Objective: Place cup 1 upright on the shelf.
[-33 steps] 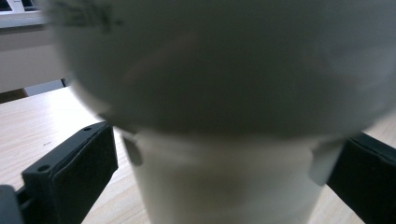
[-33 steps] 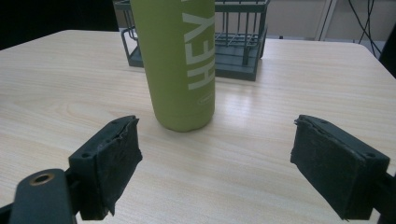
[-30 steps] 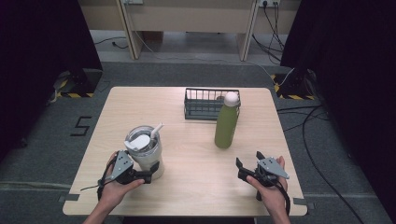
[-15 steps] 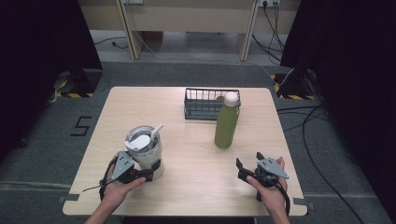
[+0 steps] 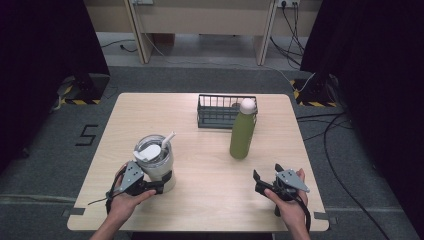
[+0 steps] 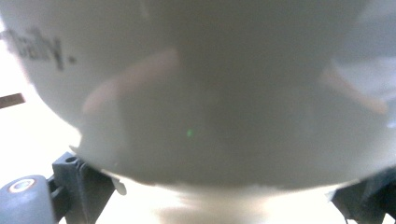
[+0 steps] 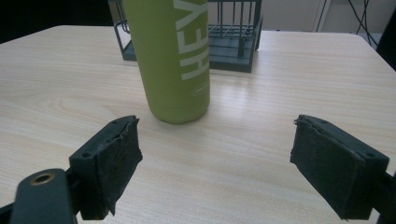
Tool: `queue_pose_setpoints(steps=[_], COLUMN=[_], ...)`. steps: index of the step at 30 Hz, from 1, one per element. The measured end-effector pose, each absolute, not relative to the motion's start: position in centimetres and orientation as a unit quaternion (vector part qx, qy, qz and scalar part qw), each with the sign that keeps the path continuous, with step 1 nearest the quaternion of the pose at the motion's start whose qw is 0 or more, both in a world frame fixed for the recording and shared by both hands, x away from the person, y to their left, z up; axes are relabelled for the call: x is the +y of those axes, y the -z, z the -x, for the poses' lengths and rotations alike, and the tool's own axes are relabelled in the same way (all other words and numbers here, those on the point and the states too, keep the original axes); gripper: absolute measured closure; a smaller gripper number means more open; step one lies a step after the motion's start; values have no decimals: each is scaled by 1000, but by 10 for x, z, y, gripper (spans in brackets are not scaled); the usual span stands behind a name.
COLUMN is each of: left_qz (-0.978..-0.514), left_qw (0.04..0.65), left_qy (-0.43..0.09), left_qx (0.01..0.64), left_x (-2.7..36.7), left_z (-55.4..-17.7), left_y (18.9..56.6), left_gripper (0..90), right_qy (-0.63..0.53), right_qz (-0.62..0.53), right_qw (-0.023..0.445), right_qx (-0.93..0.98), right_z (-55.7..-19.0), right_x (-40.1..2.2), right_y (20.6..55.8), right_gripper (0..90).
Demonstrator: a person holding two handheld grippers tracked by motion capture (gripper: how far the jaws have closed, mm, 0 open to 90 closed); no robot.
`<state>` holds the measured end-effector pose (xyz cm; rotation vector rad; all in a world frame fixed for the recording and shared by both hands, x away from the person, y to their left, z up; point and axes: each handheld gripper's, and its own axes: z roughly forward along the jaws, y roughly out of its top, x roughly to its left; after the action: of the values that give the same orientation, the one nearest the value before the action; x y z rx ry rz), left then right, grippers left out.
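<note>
The left gripper (image 5: 161, 186) is closed around the lower part of the white tumbler (image 5: 155, 161), which stands on the table (image 5: 210, 200) near its front left corner. In the left gripper view the tumbler wall (image 6: 201, 93) is so close that it is blurred, and its printed word is cut off at the edge. The right gripper (image 5: 261, 184) rests low at the front right with its jaws wide apart and nothing between them. Ahead of it stands the green bottle (image 7: 173, 60), whose top is cut off there, and it partly hides the wire basket (image 7: 233, 32) behind.
</note>
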<state>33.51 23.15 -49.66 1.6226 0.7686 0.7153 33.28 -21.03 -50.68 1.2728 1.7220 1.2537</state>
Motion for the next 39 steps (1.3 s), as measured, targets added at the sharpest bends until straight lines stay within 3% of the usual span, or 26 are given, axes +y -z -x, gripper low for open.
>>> queue_pose_setpoints(steps=[39], left_qz=[-672], left_qw=[586], left_qy=[-336], left_qx=[305], left_x=[218], left_z=[-362], left_y=[462], left_gripper=[88], right_qy=[-473], right_qz=[-491], right_qw=[331], right_qx=[652], right_z=[-333], right_x=[-213], right_y=[508], right_gripper=[155])
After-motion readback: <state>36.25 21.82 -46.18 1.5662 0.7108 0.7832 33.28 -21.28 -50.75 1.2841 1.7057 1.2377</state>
